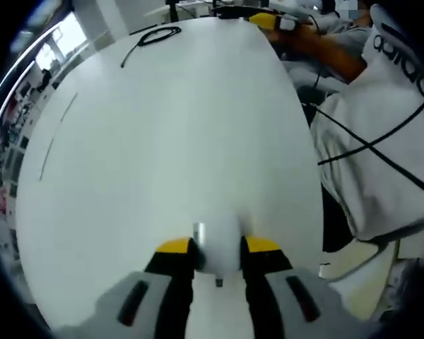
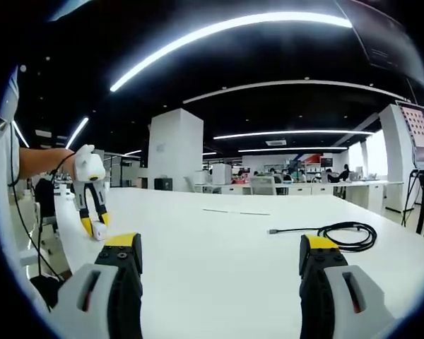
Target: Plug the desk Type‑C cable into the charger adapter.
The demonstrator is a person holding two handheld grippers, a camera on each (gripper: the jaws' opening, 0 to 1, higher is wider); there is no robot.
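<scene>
Meanwhile the left gripper [image 1: 218,248] clamps a small white charger adapter [image 1: 219,244]; the right gripper [image 2: 222,248] gapes wide.

Table [image 2: 219,275] top mostly bare, wide free surface across the middle. Coiled cable [image 2: 346,234] lies near the far right edge in the right gripper view, plug end pointing toward the middle. Left gripper [image 2: 95,224] with adapter [image 2: 99,231] sits at the left edge, blocking that side. Right gripper [image 2: 222,258] jaws wide apart, nothing between. Person's body [image 1: 381,141] close along one table edge
</scene>
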